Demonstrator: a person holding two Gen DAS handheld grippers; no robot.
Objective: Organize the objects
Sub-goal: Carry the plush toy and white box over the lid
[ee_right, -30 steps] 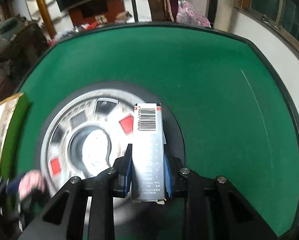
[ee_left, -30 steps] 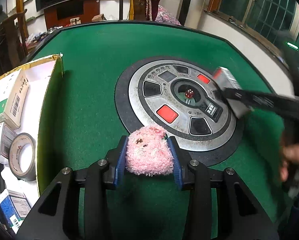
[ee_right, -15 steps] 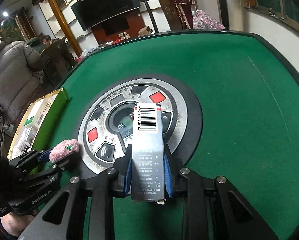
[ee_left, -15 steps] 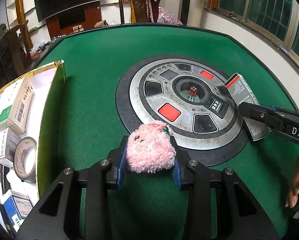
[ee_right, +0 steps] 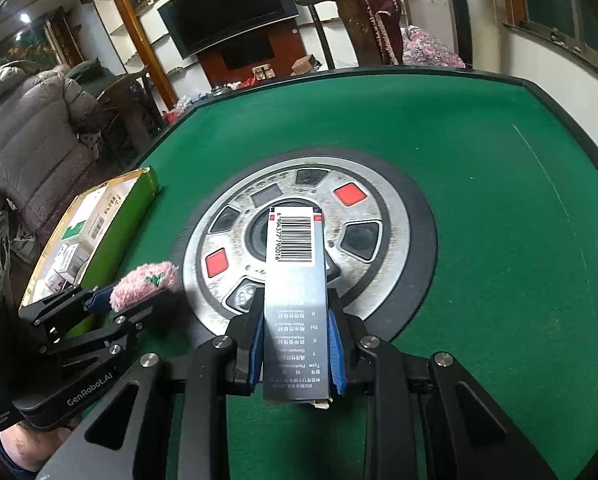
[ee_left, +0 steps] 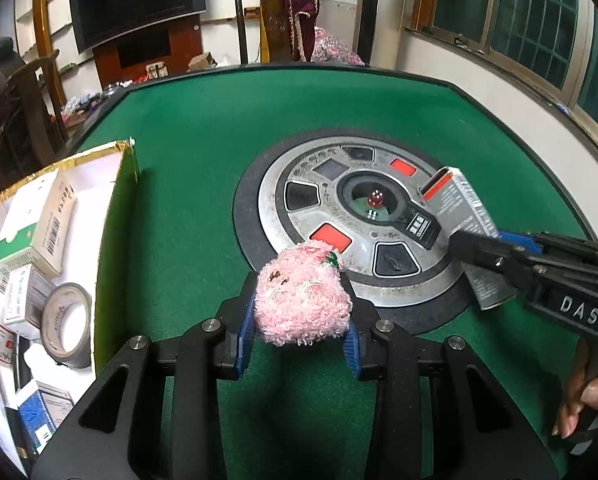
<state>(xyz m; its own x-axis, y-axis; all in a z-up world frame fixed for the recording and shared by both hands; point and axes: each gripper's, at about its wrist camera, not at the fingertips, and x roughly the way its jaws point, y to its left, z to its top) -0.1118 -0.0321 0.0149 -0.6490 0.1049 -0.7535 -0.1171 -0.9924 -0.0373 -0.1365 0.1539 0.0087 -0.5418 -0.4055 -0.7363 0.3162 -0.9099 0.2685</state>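
My left gripper (ee_left: 299, 334) is shut on a fluffy pink plush toy (ee_left: 302, 295) and holds it above the green felt, near the front edge of the round metal centre panel (ee_left: 351, 216). The toy also shows in the right wrist view (ee_right: 145, 283), at the left. My right gripper (ee_right: 297, 344) is shut on a long grey box with a barcode (ee_right: 297, 280) and holds it over the centre panel's near side. The grey box (ee_left: 465, 216) and the right gripper (ee_left: 499, 248) show at the right of the left wrist view.
An open cardboard box (ee_left: 111, 216) with green sides stands on the table's left, holding several small cartons and a roll of tape (ee_left: 65, 320). A red die (ee_left: 377, 200) sits in the panel's centre well. A person in a grey padded coat (ee_right: 23, 132) stands beyond the table's left.
Both grippers have risen and tilted back, so more of the room shows. My right gripper with the grey box has swung left toward the centre panel. Both holds are unchanged.
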